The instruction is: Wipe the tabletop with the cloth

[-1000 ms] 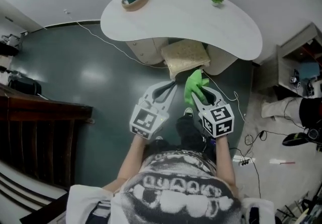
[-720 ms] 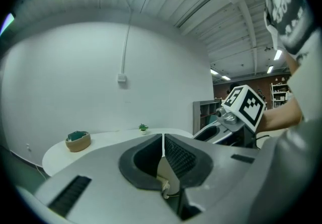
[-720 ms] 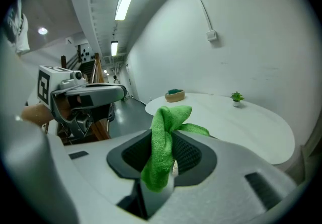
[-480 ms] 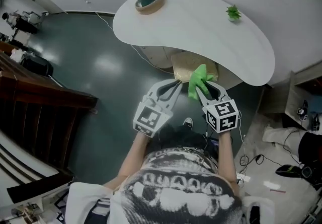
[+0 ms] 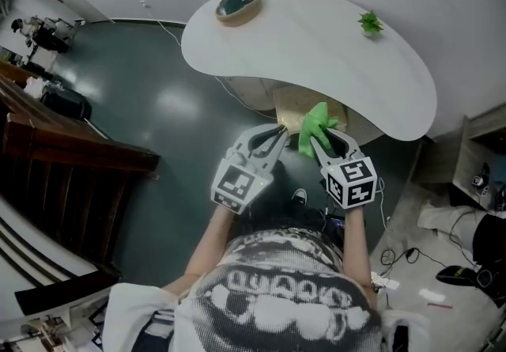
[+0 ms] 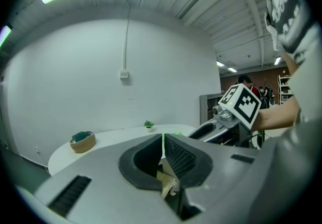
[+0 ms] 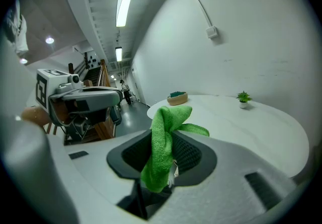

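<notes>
Ahead of both grippers, the worktop (image 5: pixel 332 66) shows its curved near edge and a broad bare span between the bowl (image 5: pixel 239 4), holding something dark teal, and the small potted plant (image 5: pixel 370 23). Your right gripper (image 5: pixel 322 137) has its fingers clamped on the green cloth (image 5: pixel 315 125), off the worktop, its long axis along the fingers, free end toward the worktop. On your left gripper (image 5: pixel 277 133) the fingers are closed on nothing.
</notes>
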`<state>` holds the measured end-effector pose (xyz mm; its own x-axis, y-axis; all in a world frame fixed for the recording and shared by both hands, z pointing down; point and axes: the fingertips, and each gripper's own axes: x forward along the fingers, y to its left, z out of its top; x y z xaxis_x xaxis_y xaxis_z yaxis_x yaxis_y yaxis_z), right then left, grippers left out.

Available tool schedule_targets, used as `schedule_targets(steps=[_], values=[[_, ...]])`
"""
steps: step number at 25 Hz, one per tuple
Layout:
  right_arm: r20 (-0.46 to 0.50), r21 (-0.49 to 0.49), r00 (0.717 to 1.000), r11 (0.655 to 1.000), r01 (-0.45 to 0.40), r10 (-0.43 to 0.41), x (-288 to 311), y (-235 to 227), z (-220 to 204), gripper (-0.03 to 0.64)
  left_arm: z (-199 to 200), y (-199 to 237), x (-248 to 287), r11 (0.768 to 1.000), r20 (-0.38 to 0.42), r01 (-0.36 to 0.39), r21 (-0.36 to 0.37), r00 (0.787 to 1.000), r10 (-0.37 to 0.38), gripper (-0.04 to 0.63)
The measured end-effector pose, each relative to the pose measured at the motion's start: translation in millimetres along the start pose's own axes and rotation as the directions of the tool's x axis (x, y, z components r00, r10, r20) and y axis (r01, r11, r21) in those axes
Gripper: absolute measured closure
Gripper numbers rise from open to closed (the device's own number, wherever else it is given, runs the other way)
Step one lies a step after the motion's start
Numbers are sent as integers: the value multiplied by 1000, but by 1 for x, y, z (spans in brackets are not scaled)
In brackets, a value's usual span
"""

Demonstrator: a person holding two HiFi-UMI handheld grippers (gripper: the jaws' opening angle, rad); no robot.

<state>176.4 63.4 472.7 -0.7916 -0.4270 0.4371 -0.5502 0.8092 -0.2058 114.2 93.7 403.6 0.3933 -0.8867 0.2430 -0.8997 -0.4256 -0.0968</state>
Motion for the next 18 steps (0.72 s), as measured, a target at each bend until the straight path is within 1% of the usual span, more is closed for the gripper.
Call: schedule_targets(steps=[5, 9, 14, 18], values=[[10, 10, 999, 999, 34, -34, 11, -17, 11, 494, 4, 15, 22, 999, 13, 36, 17, 999, -37, 581], [-6, 15, 998, 998, 68, -68, 29, -40, 21, 494, 3, 35, 52, 997, 16, 77, 12, 997, -78, 581], [-19, 24, 994, 994, 110, -109, 75, -69, 45, 494, 4, 85, 95, 993, 26, 121, 7, 992, -121, 581], [-50, 45, 989, 989, 141, -139, 124, -85, 63, 494, 3, 135, 122, 987, 24, 162, 6, 986, -162, 581]])
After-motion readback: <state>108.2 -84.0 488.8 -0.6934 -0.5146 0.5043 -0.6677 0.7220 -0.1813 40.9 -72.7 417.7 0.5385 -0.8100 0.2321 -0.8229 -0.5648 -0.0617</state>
